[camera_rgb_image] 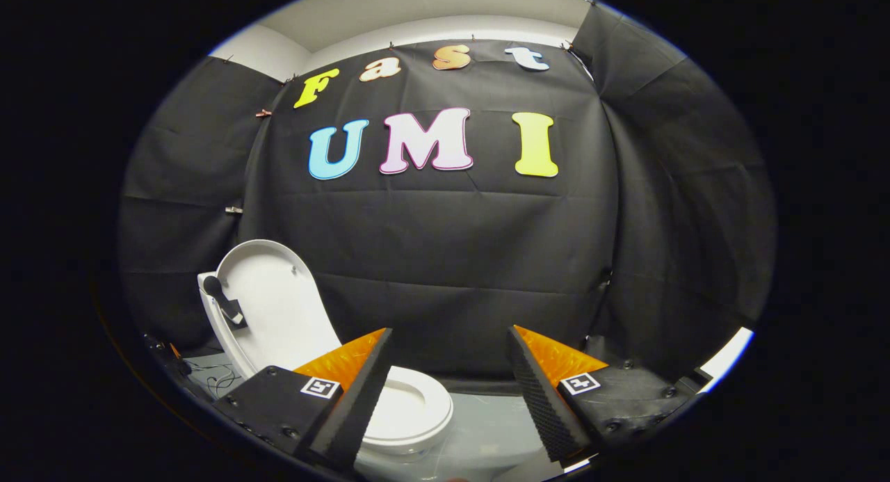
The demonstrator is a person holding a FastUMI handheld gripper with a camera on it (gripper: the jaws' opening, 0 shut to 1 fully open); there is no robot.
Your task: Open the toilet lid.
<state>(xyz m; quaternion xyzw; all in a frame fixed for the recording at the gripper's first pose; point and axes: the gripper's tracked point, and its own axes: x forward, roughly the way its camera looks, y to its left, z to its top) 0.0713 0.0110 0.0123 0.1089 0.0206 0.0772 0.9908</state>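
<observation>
Standing raised at about ten o'clock from the gripper, the toilet lid already leans back against the white cistern, its pale underside turned toward the room, and that tilt past upright looks like what keeps it from dropping shut. A dark handle-like fitting sits along its left edge, likely there to give the fingers something to catch. Below it the toilet seat lies flat on the bowl, partly hidden behind the left finger. The fingers are spread wide with nothing between them, pointing past the toilet at the booth's black cloth wall, well apart from the lid. To my eye the opening is done and the tool is simply clear of it. The grey floor shows between the fingers.
</observation>
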